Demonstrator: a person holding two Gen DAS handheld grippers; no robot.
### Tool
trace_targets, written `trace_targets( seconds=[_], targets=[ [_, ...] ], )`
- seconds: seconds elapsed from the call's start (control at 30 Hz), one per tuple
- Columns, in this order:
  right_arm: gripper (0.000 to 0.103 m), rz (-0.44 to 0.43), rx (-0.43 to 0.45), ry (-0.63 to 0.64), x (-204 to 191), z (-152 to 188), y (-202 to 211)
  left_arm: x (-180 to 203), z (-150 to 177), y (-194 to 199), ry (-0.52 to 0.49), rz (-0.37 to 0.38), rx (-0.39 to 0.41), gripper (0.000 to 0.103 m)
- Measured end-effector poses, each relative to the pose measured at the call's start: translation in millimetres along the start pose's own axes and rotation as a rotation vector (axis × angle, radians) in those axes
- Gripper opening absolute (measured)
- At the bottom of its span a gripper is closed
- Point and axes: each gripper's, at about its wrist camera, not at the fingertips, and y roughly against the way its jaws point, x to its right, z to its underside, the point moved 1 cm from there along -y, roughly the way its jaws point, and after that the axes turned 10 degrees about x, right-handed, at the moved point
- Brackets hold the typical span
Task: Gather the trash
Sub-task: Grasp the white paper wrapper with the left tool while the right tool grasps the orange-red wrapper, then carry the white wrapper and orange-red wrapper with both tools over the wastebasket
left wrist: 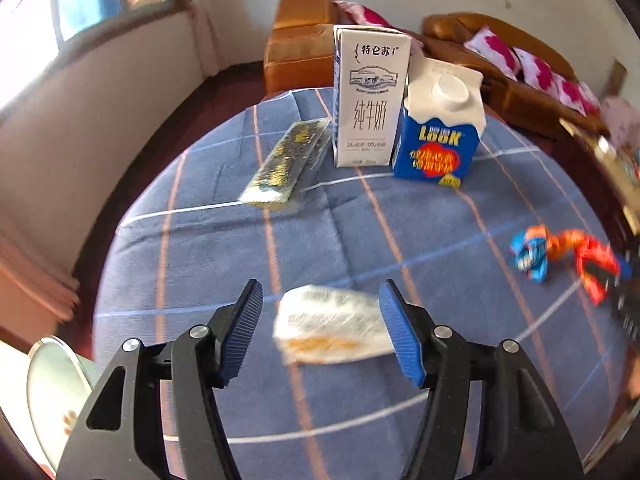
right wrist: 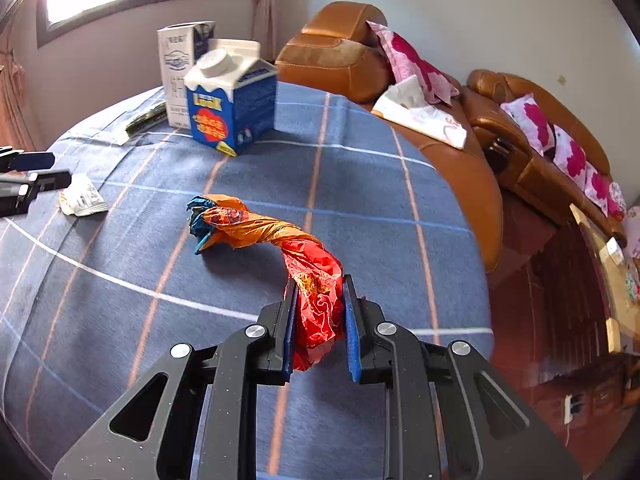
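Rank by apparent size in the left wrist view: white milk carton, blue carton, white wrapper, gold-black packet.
1. white milk carton
2. blue carton
3. white wrapper and gold-black packet: look about alike; the wrapper is nearer the camera and blurred, so unranked.

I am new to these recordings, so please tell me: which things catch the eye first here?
First, the twisted orange-red wrapper, its red end clamped in the right tool low in the right wrist view. Then the white milk carton and the blue carton, upright side by side at the far edge of the blue checked cloth. A white packet lies between the open left tool's fingers.
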Motion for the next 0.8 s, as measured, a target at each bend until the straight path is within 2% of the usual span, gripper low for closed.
trace_targets(
  seconds=[0.07,0.1,0.13,0.17,0.2,0.23,0.27,0.4,0.43,0.53,0.6,0.8],
  targets=[
    [0.021,0.004,-0.015,-0.012,7,4,-3,10,1,-20,0.006,-0.062,-0.069,0.063],
    [0.021,0.005,-0.023,-0.022,10,7,-6,12,4,-28,0.020,-0.069,-0.105,0.063],
    [0.021,0.001,-0.029,-0.031,12,9,-8,17,7,-33,0.016,-0.105,-0.111,0.065],
    [0.021,-0.002,-0.031,-0.039,13,10,-9,22,8,-32,-0.011,-0.119,-0.097,0.057],
    [0.021,-0.005,-0.032,-0.046,14,11,-10,26,9,-31,-0.022,-0.099,-0.096,0.046],
    [0.021,-0.008,-0.031,-0.049,15,12,-10,28,10,-28,-0.005,-0.032,-0.106,0.019],
    [0.021,-0.010,-0.031,-0.048,15,13,-10,28,12,-25,0.003,-0.002,-0.114,0.016],
    [0.021,-0.016,-0.028,-0.038,13,13,-7,29,28,-4,-0.047,0.092,-0.096,0.009],
    [0.021,-0.018,-0.027,-0.040,13,13,-6,26,33,4,-0.039,0.118,-0.088,0.006],
    [0.021,-0.024,-0.024,-0.059,10,14,-1,12,44,26,-0.005,0.157,-0.055,0.006],
    [0.021,-0.039,-0.017,-0.078,7,15,6,5,48,38,0.006,0.162,-0.039,0.006],
    [0.020,-0.099,0.019,-0.070,-28,10,28,-16,55,59,-0.007,0.104,-0.013,0.006]
  ],
)
